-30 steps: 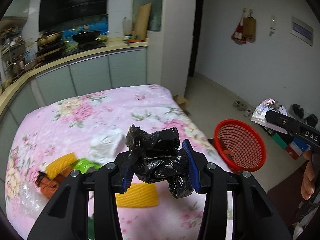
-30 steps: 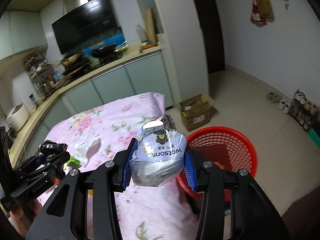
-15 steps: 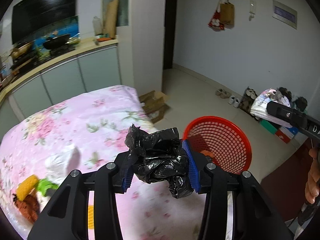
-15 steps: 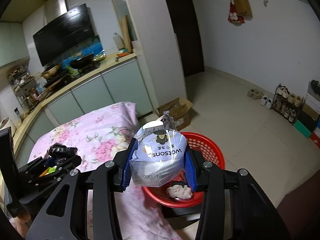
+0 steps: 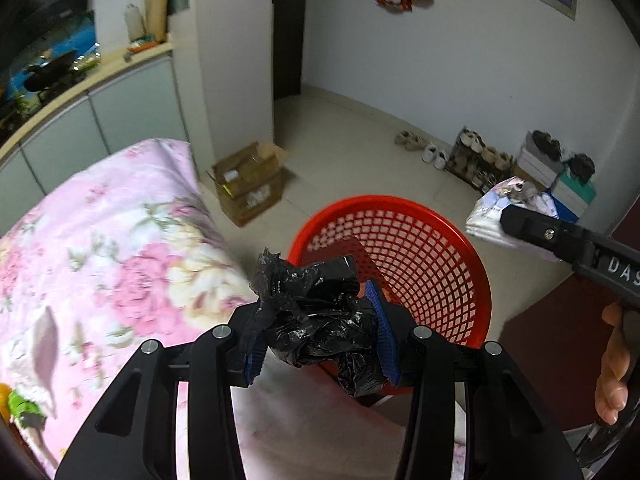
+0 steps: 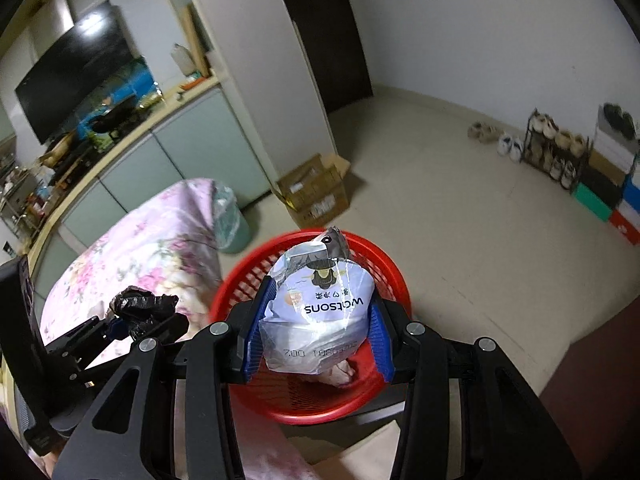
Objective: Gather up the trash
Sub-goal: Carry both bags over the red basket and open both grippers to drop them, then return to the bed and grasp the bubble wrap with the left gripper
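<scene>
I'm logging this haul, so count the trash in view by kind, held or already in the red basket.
Black bag: 1, in the left gripper
Watsons packet: 1, in the right gripper
Pale wad in the basket: 1
Total: 3

pouch brand: I read "watsons", upside down, on the white pouch (image 6: 320, 316) in the right view.
pouch code: partly legible, "700 1080801 007".
gripper body: "DAS" on right gripper (image 5: 568, 240), cut off.
</scene>
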`<action>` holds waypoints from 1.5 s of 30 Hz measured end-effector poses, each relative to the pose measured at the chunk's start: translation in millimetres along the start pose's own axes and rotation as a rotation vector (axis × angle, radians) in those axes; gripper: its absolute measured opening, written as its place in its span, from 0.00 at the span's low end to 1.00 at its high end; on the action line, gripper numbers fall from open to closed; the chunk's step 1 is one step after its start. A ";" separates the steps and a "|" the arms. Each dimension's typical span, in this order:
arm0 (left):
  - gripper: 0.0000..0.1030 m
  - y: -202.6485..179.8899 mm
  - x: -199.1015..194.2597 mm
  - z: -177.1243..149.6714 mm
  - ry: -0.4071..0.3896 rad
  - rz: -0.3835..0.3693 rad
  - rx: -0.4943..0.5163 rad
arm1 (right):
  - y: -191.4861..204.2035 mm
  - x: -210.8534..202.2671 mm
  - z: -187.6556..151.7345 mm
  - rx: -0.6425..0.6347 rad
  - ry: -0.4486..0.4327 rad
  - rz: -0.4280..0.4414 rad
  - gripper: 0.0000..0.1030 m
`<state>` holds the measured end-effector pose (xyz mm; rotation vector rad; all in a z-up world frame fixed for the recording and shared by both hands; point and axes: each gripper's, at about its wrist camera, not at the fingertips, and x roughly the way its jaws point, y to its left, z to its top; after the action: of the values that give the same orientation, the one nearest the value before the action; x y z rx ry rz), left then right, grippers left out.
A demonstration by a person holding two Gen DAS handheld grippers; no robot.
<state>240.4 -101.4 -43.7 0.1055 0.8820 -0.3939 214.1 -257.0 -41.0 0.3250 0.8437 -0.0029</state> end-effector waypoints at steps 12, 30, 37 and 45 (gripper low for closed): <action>0.68 -5.2 34.3 -4.5 0.072 -0.073 -0.026 | -18.6 23.7 -1.4 0.104 0.092 0.083 0.62; 0.79 20.0 -27.5 -24.0 -0.029 0.022 -0.072 | 11.0 -15.1 -14.2 0.016 0.012 0.081 0.62; 0.80 43.7 -64.5 -42.6 -0.079 0.076 -0.117 | 37.1 -38.9 -19.8 -0.042 -0.046 0.099 0.62; 0.81 69.5 -104.0 -69.8 -0.122 0.178 -0.159 | 88.5 -64.9 -37.1 -0.158 -0.090 0.162 0.64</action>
<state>156.5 10.6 -13.0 0.0124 0.7739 -0.1615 155.1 -170.4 8.7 0.2420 0.7215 0.1981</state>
